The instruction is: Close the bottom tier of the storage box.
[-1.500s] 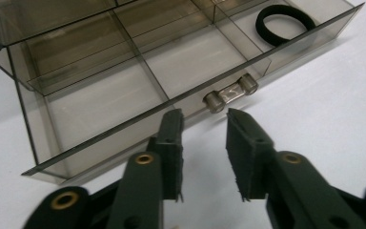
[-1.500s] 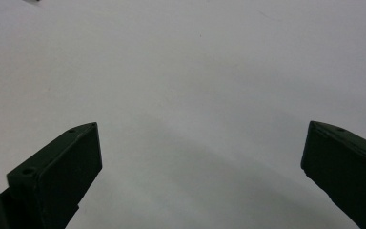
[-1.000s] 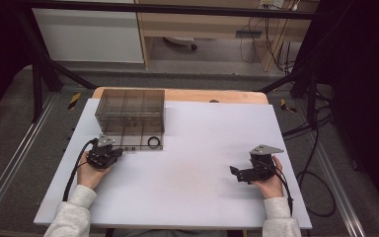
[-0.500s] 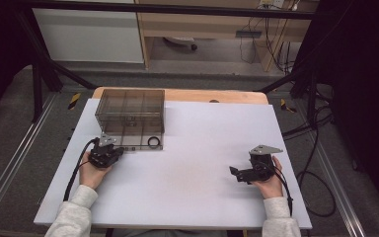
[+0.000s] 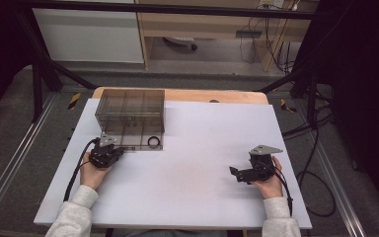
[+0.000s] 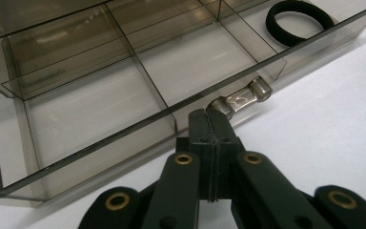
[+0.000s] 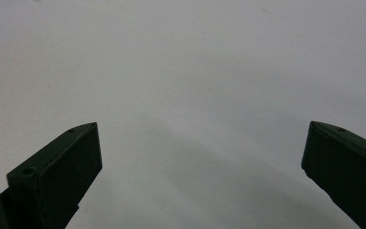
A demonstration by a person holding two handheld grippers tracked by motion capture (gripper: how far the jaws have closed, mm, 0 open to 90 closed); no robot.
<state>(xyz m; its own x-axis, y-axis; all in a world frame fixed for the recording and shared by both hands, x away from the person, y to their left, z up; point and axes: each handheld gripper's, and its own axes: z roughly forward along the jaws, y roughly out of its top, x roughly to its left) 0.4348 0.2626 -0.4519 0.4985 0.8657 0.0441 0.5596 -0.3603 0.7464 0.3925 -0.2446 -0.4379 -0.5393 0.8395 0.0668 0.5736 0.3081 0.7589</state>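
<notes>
Left gripper view has our left claw [image 6: 213, 125] pressed together at the drawer's clear handle [image 6: 241, 98], drawer [image 6: 100, 102] out, band [image 6: 299, 21] inside; our right claw [image 7: 200, 157] waits spread.

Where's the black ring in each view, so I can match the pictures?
High view: the black ring lies in the box's near-right compartment, left of centre.
Left gripper view: ring at top right, behind the box's front wall.
Right gripper view: bare white table, no ring.
Shared landmark: the clear box, with the left gripper shut on its handle.
</notes>
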